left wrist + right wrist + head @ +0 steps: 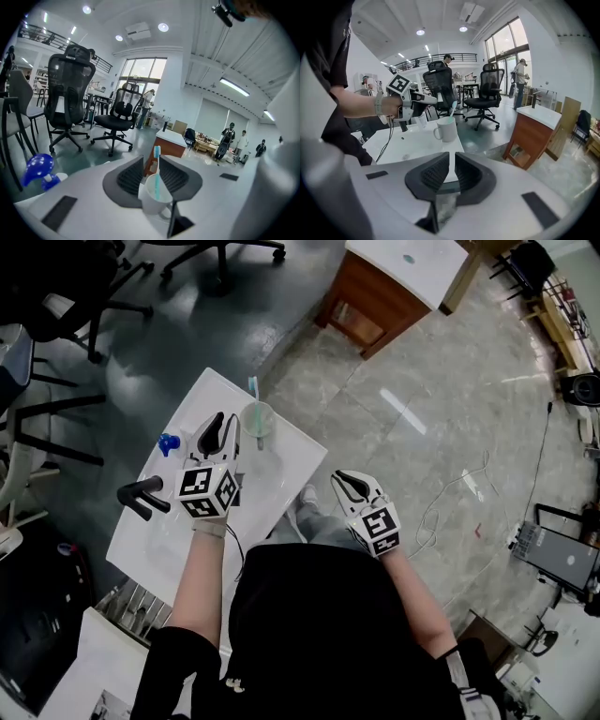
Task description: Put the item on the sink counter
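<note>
A white mug (258, 418) with a blue toothbrush (157, 168) in it stands upright near the far edge of the white sink counter (281, 465). My left gripper (225, 423) is low over the counter, right at the mug. In the left gripper view the mug (153, 197) sits in line with the gap of the spread jaws, and I see no squeeze on it. The right gripper view shows the mug (447, 129) resting on the counter beside the left gripper (423, 101). My right gripper (347, 479) hangs off the counter's right edge, jaws nearly together and empty.
A small blue object (169, 442) and a black faucet (141, 495) are on the counter's left part. A wooden cabinet with a white top (384, 287) stands beyond on the tiled floor. Office chairs (216, 254) are at the back left. Cables (450, 502) lie on the floor at right.
</note>
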